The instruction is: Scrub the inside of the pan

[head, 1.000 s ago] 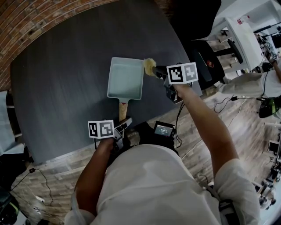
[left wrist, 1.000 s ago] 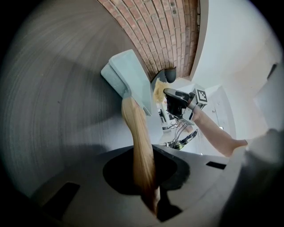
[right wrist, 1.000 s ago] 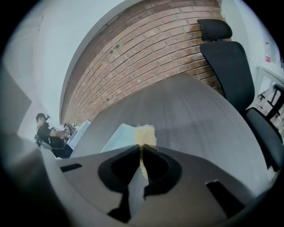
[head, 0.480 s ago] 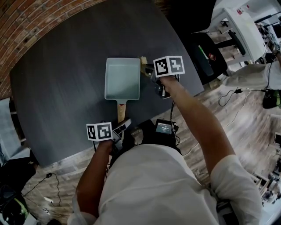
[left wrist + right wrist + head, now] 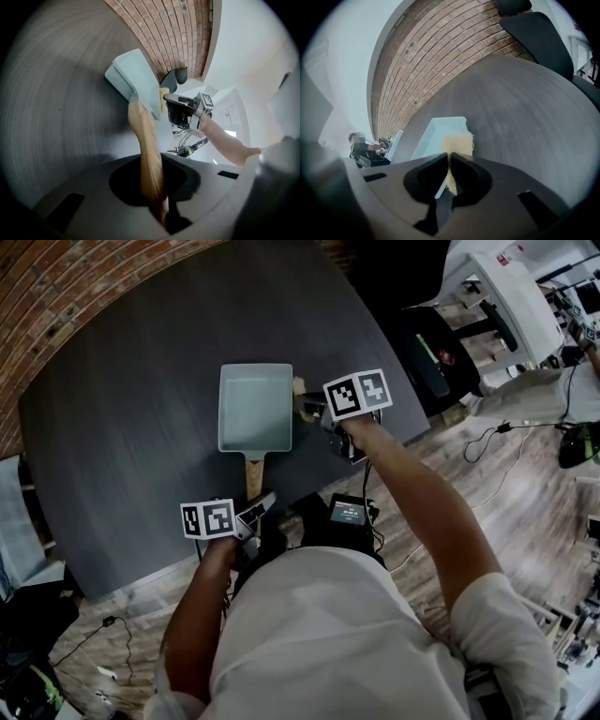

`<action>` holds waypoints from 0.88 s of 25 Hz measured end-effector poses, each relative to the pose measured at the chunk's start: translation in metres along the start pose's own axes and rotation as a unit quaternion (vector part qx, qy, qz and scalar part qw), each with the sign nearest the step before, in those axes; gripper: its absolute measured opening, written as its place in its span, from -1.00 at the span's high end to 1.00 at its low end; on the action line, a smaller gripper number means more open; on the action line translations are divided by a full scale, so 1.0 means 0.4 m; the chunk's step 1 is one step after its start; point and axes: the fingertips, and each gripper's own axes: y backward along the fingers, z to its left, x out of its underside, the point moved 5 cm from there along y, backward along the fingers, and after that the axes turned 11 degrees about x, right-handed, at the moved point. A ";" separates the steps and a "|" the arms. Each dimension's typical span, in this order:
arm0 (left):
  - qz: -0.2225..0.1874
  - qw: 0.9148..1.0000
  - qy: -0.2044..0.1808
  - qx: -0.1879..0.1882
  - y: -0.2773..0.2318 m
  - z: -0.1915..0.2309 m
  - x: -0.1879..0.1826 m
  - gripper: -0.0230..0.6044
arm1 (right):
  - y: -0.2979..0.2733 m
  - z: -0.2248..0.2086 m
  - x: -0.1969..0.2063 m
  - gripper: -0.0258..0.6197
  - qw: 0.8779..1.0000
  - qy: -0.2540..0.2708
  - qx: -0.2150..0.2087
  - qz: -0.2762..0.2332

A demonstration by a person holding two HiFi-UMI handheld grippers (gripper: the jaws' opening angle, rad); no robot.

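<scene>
Head view. Looks steeply down on a dark table point(image 5: 122, 427) with a pale rectangular pan point(image 5: 255, 409) lying flat near its middle, the wooden handle point(image 5: 253, 474) pointing back toward the person. Grips the near end of that handle in the left gripper point(image 5: 261, 507), close to the table's near edge. Carries a yellow sponge point(image 5: 299, 387) in the right gripper point(image 5: 309, 407), just beside the pan's right rim, outside the basin. Takes in a brick wall point(image 5: 56, 287) beyond the table and a black chair point(image 5: 427, 352) off to the right.

Left gripper view. Looks along the handle point(image 5: 146, 150), clamped tight between the jaws of the left gripper point(image 5: 161, 206), up to the pan point(image 5: 136, 79) resting on the table point(image 5: 61, 117). Finds the right gripper point(image 5: 180, 110) past the pan's right side, with the sponge point(image 5: 163, 101) at the rim; cannot tell whether touching or just beside.

Right gripper view. Shows the right gripper point(image 5: 450, 173) with jaws pressed together on the sponge point(image 5: 458, 143), a thin strip pinched between them and the rest spreading beyond the tips. Places the sponge over the nearest corner of the pan point(image 5: 438, 131), with the table point(image 5: 525, 108) and brick wall point(image 5: 440, 51) behind.
</scene>
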 end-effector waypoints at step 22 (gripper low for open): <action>0.006 1.000 -0.002 -0.006 -0.001 0.003 -0.003 0.77 | 0.040 0.078 0.189 0.83 0.994 0.074 -0.041 0.071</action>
